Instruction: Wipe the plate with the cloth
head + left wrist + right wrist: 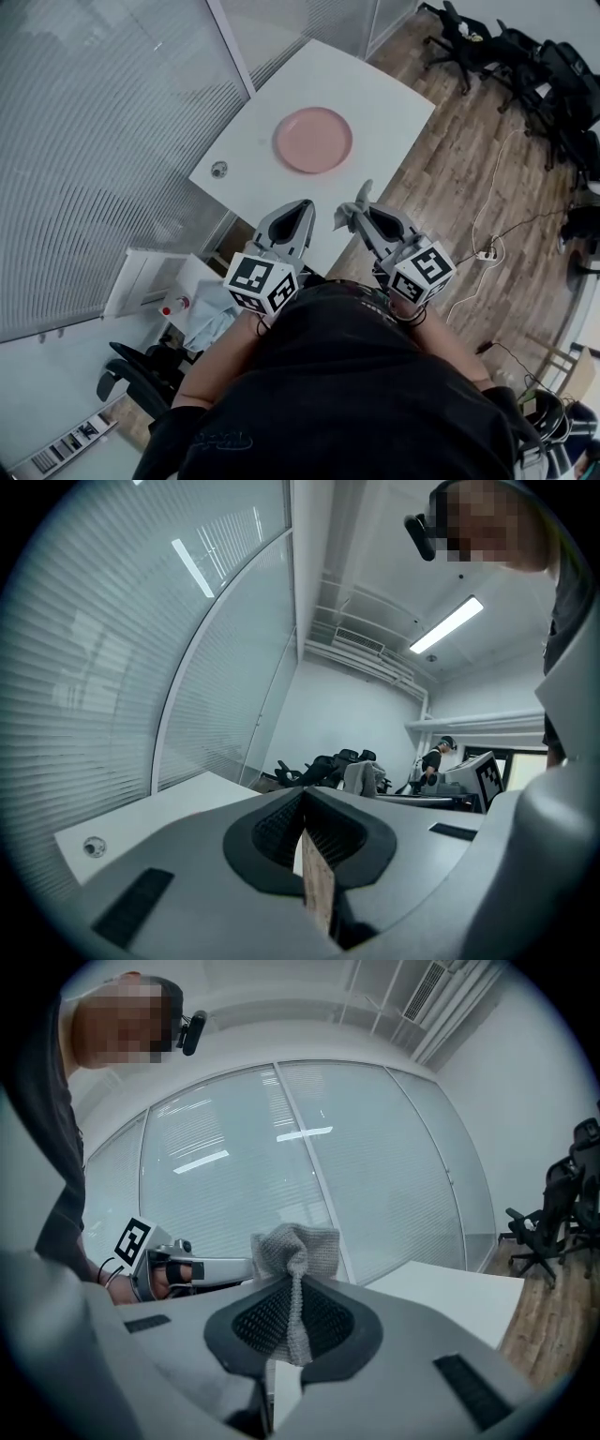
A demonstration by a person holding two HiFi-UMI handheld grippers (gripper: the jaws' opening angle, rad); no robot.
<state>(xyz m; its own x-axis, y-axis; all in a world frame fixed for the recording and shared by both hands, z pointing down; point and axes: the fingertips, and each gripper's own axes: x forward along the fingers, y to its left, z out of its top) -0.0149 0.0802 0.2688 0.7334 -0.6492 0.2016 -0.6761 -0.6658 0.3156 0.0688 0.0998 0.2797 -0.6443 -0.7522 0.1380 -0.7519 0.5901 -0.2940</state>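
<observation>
On the white table (394, 103) in front of me the pink plate (313, 140) lay flat, apart from both of my grippers. My right gripper (364, 214) was closed on the grey cloth (295, 1251), and a bunched part of it stood up above the jaw tips. My left gripper (300, 211) had its jaws pressed together with nothing between them. Both grippers were side by side near the closer table edge, pointing toward the plate.

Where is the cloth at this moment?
The cloth is pinched in the right gripper, right of centre in the head view, by the table's near edge, short of the pink plate.
</observation>
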